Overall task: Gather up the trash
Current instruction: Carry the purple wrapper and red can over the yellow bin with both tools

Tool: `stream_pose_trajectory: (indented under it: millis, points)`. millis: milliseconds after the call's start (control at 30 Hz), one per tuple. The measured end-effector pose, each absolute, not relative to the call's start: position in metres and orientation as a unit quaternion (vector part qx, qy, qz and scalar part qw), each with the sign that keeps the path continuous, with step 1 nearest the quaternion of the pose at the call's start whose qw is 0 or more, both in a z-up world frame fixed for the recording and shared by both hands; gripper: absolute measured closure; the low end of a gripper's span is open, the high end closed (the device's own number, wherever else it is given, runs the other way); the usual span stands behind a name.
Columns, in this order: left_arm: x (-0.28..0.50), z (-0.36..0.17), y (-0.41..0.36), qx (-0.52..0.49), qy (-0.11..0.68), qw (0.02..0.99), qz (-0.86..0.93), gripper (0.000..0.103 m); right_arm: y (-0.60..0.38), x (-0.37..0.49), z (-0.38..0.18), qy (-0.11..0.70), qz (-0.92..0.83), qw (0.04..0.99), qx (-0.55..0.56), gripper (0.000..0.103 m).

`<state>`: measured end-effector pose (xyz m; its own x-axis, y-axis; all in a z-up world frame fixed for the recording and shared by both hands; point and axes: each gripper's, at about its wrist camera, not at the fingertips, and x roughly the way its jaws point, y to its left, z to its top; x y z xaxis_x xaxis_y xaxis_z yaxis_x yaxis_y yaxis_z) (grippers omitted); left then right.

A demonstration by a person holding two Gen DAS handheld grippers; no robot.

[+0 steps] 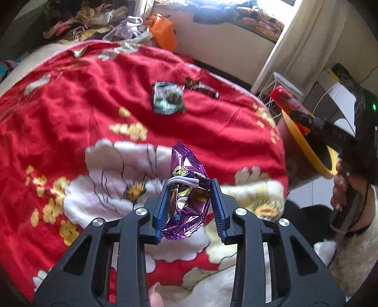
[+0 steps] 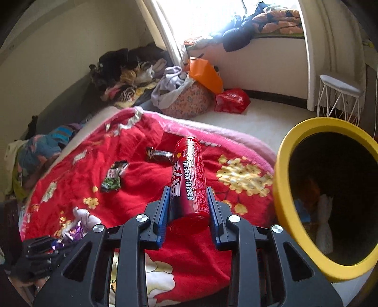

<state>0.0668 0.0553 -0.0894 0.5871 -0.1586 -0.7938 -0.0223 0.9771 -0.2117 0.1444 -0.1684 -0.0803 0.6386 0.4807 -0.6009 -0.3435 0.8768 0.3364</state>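
In the left wrist view we see our left gripper [image 1: 190,189] with its jaws narrowed on a crinkled purple snack wrapper [image 1: 186,186], which they hold clear of the red flowered blanket [image 1: 82,113] on the bed. A pale elastic band [image 1: 183,183] runs across the jaw tips over the wrapper. Farther up the blanket lie a green-and-silver wrapper [image 1: 168,98] and, just beyond it, a dark brown wrapper [image 1: 202,88], the two near each other but apart. To the right the right gripper [image 1: 314,122] carries a red candy tube [image 1: 289,102] over the yellow rim of a bin [image 1: 307,151]. A heap of clothes [image 1: 94,21] and an orange bag [image 1: 163,31] sit past the far edge of the bed.

In the right wrist view our right gripper [image 2: 189,203] has its jaws narrowed on the red candy tube [image 2: 190,179], gripping it near its lower end so the tube points away from us, above the blanket [image 2: 141,189]. The yellow-rimmed bin [image 2: 283,189] stands just to the right, its dark mouth tilted toward us with some rubbish inside. The dark brown wrapper [image 2: 159,154] and the green-and-silver wrapper [image 2: 114,178] lie on the blanket to the left of the tube. At the lower left the left gripper [image 2: 47,245] shows with the purple wrapper [image 2: 73,232]. A white wire stool [image 2: 340,94] stands on the floor beyond the bin, and a red packet [image 2: 232,100] lies beside a flowered cushion [image 2: 189,101].
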Motion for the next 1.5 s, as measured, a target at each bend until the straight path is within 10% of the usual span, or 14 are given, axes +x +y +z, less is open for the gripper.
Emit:
stream_pose_trajectory:
  millis: [1500]
  points:
    - [0.151, -0.004, -0.153, -0.011, 0.358, 0.913, -0.194, 0.076, -0.337, 0.112, -0.066, 0.271, 0.066, 0.945, 0.173, 0.075]
